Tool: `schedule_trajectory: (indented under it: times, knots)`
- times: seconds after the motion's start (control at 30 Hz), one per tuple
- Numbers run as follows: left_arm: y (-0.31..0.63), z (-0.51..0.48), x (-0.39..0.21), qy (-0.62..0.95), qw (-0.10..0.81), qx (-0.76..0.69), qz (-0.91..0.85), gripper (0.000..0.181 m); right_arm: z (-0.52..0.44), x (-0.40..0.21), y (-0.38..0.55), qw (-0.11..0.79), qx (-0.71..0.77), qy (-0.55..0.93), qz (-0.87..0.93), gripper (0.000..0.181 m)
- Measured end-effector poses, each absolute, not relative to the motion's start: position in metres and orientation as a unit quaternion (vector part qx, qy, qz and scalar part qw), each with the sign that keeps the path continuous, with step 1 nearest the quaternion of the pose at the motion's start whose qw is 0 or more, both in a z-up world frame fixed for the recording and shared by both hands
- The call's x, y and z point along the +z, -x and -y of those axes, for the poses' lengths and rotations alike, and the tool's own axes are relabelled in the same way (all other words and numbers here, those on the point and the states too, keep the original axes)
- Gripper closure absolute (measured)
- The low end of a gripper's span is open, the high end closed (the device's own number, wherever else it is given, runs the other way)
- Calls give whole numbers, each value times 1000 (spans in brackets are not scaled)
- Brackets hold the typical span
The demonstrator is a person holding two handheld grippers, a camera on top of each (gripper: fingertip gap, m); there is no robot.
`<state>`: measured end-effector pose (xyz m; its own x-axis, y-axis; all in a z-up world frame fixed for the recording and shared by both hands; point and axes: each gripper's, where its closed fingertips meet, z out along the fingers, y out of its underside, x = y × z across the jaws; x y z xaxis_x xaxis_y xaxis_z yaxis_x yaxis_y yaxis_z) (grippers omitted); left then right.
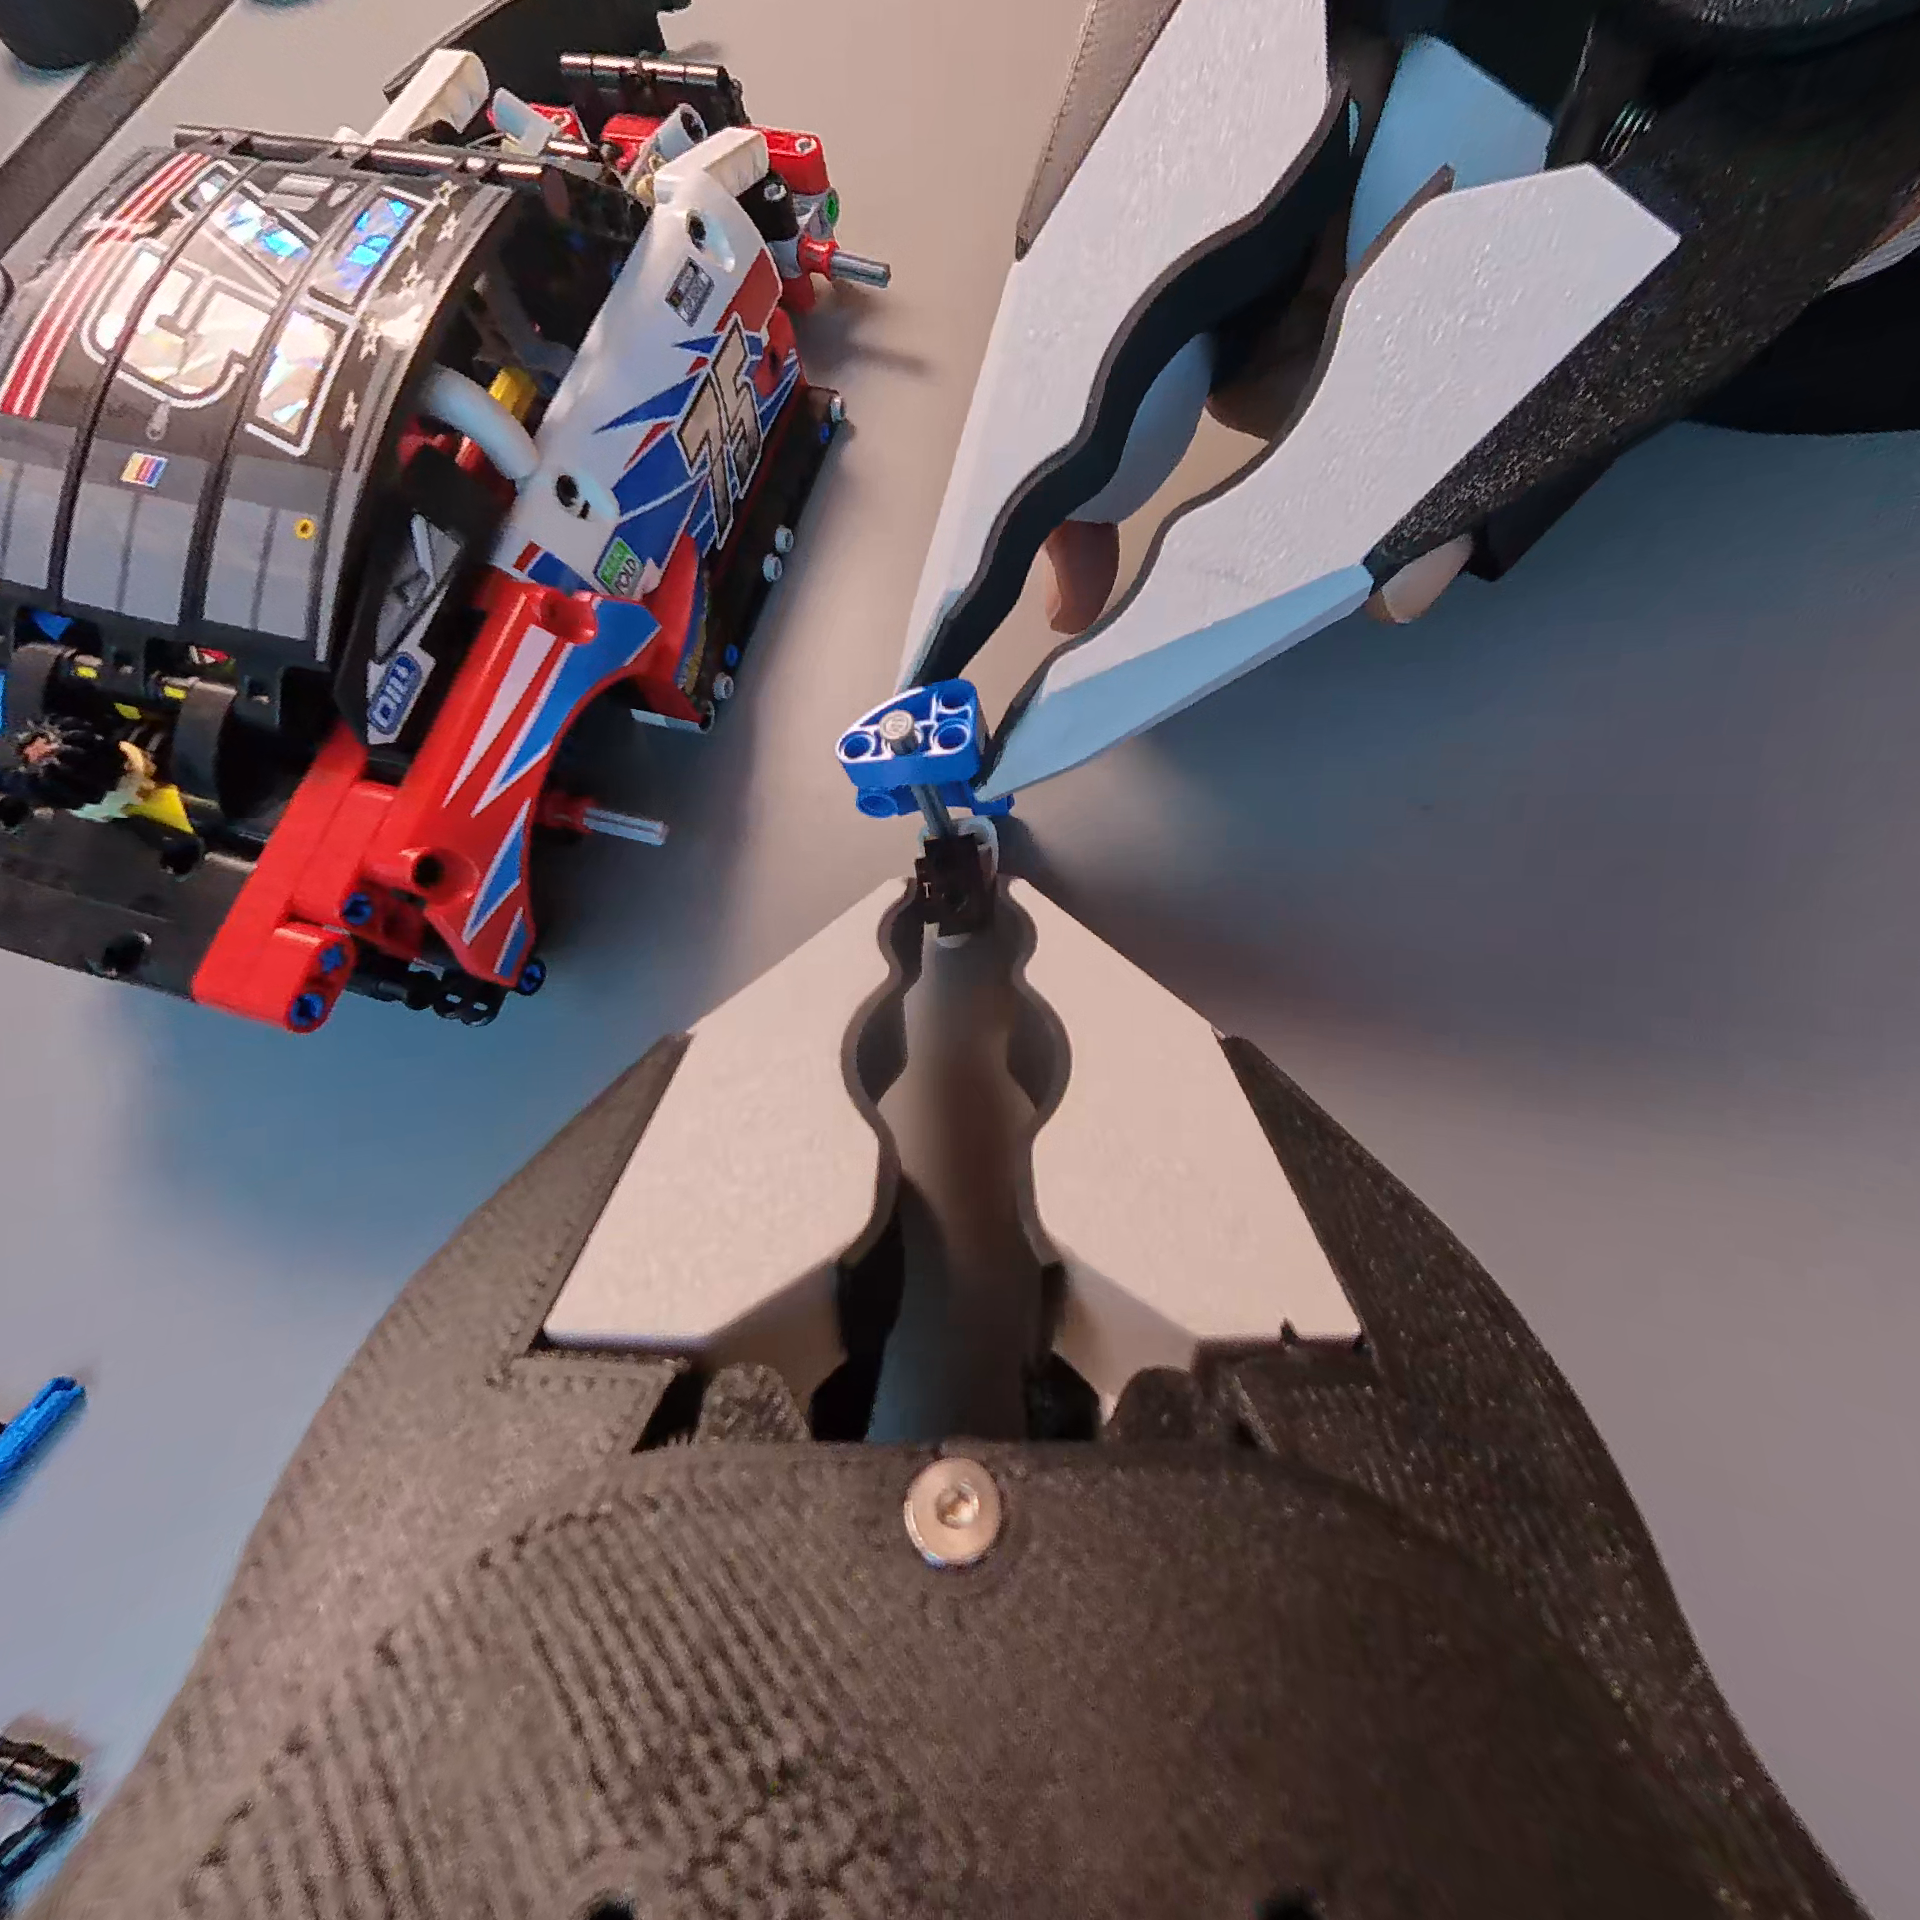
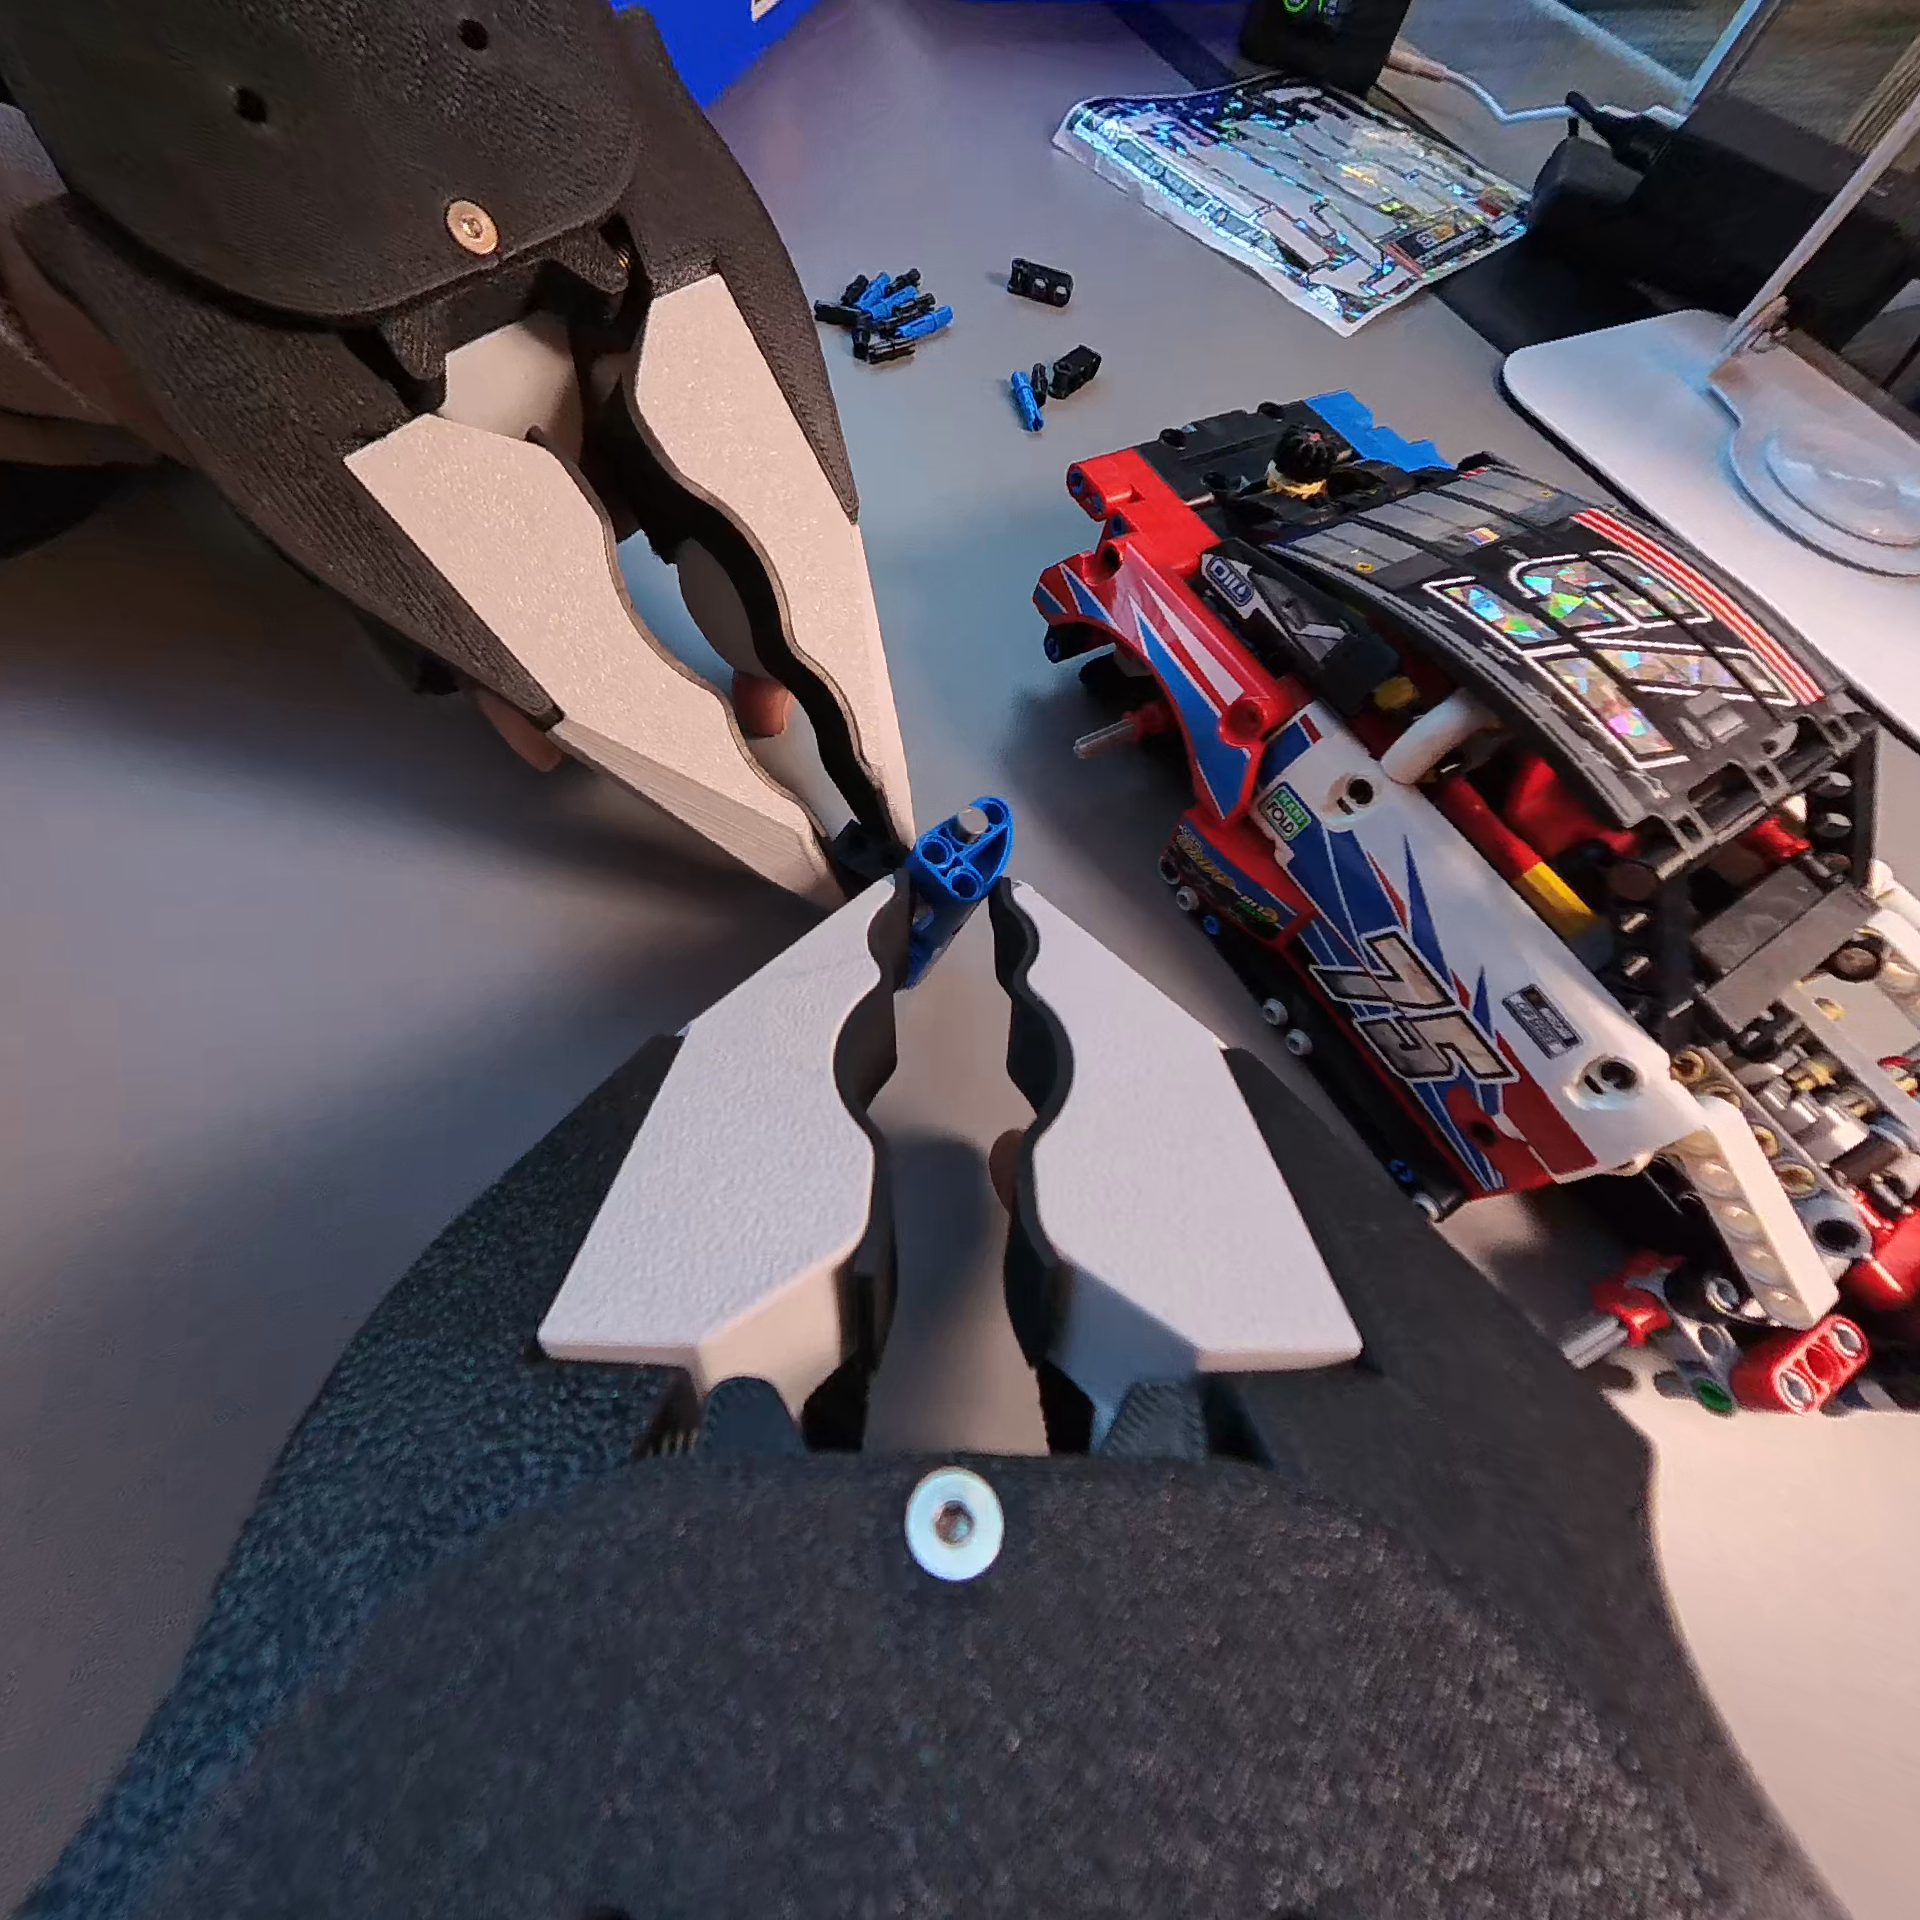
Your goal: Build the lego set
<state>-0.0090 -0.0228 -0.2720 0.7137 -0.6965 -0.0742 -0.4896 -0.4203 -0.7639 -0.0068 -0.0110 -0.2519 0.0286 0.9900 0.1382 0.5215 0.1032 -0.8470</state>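
Above the grey tabletop [image 2: 312,987], my left tool [image 1: 951,902] clamped the black connector [image 1: 948,878]; my right tool [image 2: 943,896] pinched the blue piece [image 2: 961,847] joined to it. Lego car [image 2: 1455,831] lay nearby.

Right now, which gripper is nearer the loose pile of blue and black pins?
Left. The left gripper sits between the pins and the right gripper, its jaws shut on the black connector; the right grips the blue piece, slightly farther.
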Motion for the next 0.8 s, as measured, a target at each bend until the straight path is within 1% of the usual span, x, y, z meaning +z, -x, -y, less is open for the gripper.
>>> schedule_trajectory:
  times: [0.5,0.8]
  knots:
    - [10,24,-275,826,404,-103,-379,171,13,-253,7,394,288,594,640,168]
    - [9,22,-275,824,406,-104,-381,166,12,-251,8,397,299,595,632,169]
